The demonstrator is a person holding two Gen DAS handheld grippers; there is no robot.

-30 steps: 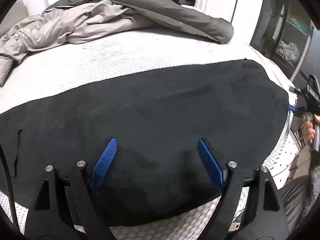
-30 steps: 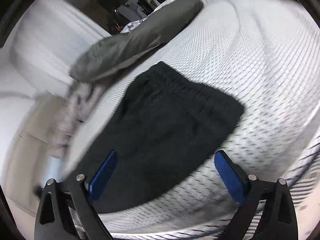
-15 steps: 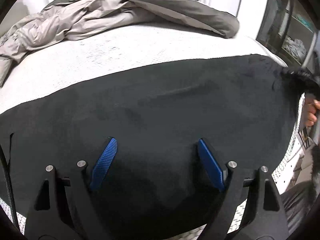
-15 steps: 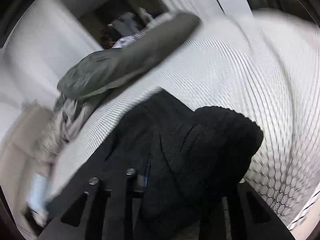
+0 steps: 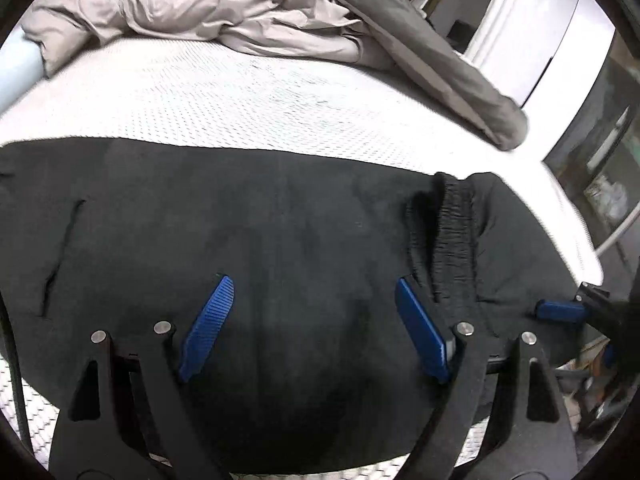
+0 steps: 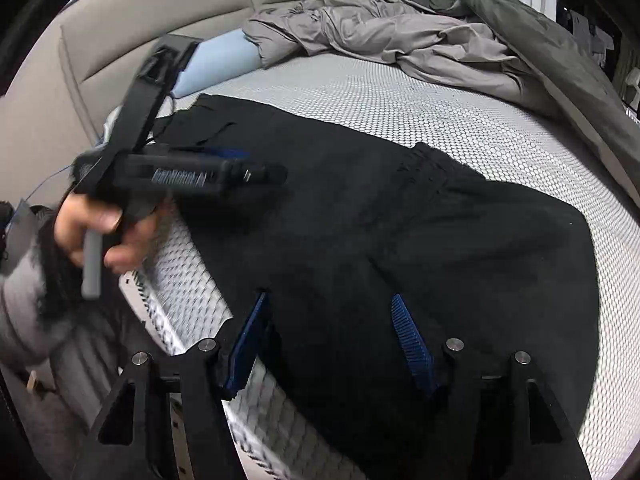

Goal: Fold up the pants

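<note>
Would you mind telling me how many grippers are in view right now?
2. The left gripper hangs open over the middle of the black pants; the right gripper is open at their near edge.

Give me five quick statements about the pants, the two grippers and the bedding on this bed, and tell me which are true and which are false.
1. The black pants lie on a white mattress. True.
2. The waistband has been folded over onto the pants. True.
3. The left gripper is clamped on the fabric. False: its fingers are spread apart above the pants.
4. The right gripper holds the waistband. False: it is open and holds nothing.
5. A crumpled grey blanket lies on top of the pants. False: it lies at the far side of the mattress, apart from them.
</note>
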